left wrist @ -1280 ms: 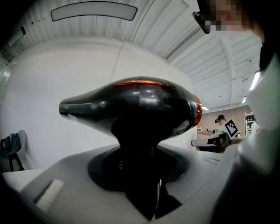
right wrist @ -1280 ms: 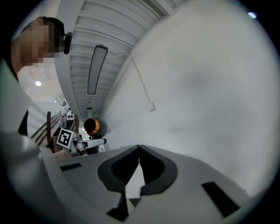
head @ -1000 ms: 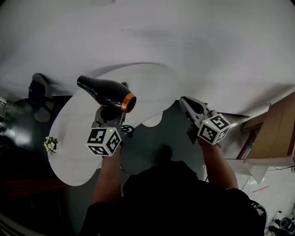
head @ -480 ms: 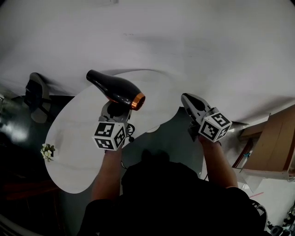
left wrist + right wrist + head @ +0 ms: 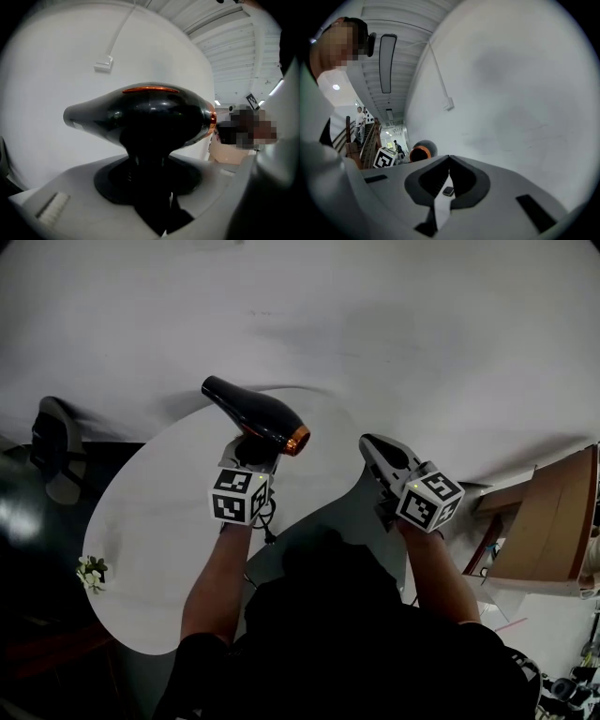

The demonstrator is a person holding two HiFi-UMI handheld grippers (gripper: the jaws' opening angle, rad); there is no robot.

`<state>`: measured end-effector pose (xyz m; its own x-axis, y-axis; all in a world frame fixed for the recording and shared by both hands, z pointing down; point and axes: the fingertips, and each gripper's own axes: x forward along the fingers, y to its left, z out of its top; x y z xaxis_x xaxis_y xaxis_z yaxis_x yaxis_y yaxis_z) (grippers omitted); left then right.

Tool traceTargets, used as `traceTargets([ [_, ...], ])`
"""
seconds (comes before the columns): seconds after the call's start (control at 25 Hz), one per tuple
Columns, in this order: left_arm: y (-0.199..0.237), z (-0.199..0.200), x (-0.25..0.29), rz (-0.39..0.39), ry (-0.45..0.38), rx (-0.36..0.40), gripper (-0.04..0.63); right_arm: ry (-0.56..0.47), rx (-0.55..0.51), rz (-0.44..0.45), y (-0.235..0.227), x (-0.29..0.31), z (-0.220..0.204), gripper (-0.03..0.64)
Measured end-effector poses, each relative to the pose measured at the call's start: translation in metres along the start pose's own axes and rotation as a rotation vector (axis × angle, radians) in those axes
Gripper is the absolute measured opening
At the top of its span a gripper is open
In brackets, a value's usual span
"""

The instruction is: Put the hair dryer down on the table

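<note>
The hair dryer is glossy black with a copper ring at its wide end. It hangs over the far part of the white oval table, barrel roughly level. My left gripper is shut on its handle from below. In the left gripper view the barrel fills the middle and the handle runs down between the jaws of the left gripper. My right gripper is shut on nothing, off the table's right edge. In the right gripper view its jaw tips meet at the right gripper, and the dryer's copper end shows at left.
A small bunch of white flowers lies near the table's left edge. A dark chair stands at far left. The dryer's cord dangles below the left gripper. A cardboard box sits at right, and a white wall rises behind the table.
My left gripper has carried the hair dryer rightward and farther out over the table. The right gripper has shifted a little to the left, still shut.
</note>
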<state>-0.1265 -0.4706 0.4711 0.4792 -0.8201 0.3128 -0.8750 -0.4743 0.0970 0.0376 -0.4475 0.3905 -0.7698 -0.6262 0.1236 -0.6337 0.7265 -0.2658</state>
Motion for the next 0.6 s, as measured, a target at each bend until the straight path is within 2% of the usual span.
traceTargets([
  [0.6, 0.008, -0.105, 0.122, -0.041, 0.345, -0.068, 0.17, 0.067, 0.075, 0.004, -0.082, 0.033, -0.031, 0.012],
])
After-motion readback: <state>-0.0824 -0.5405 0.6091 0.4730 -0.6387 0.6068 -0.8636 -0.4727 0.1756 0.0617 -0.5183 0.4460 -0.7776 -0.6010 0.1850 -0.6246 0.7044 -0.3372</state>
